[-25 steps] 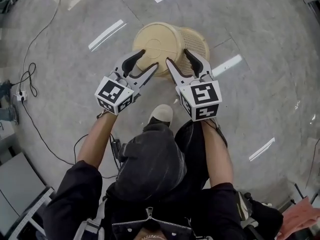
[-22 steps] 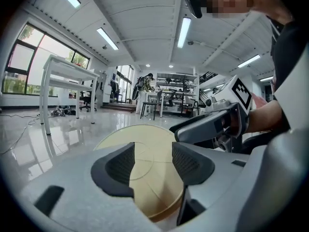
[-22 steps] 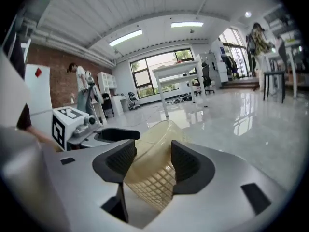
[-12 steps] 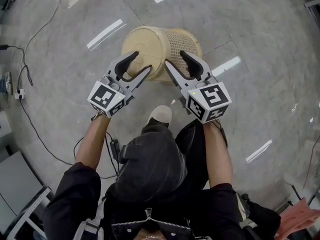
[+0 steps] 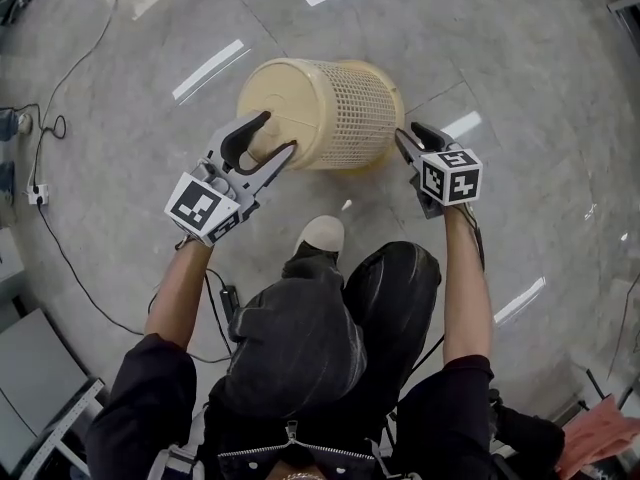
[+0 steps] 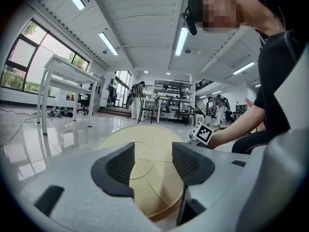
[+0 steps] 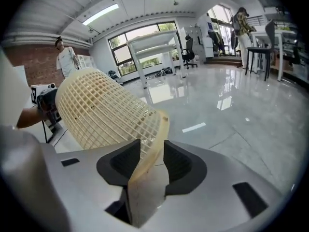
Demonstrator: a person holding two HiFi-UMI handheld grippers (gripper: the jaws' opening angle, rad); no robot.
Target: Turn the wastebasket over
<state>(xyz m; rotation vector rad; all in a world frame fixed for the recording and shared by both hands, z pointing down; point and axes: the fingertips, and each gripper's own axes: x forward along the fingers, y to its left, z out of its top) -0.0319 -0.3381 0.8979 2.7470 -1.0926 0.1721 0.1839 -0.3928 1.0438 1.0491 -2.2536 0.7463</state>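
The right gripper (image 7: 152, 154) has its fingers pinching the rim of the wastebasket (image 5: 335, 108): the flat cream lip runs down between the two dark pads and fills the gap from one to the other, and these fingers have just been closing onto it. The grip sits at the low, near part of the mouth, at the basket's right end in the head view. Behind the fingers the marker cube faces up at the camera, the gripper tips downward toward the floor (image 5: 520, 58), and the bare right forearm reaches almost straight forward from a black sleeve. The left gripper (image 6: 152, 161) has its fingers spread, with nothing pressed between them. In the left gripper view they frame the basket's solid round base, which is wider than the gap. In the head view one finger (image 5: 245, 133) arches over the edge of the base and the other lies along its near side; whether either touches the plastic I cannot tell. This gripper points nearly level, its cube tilted toward the person, and the left forearm angles forward and outward. The wastebasket, cream with lattice walls, lies tipped over on the glossy grey floor, base toward the left gripper and open mouth toward the right one. A light shoe (image 5: 322, 233) stands just behind it, between the two arms.
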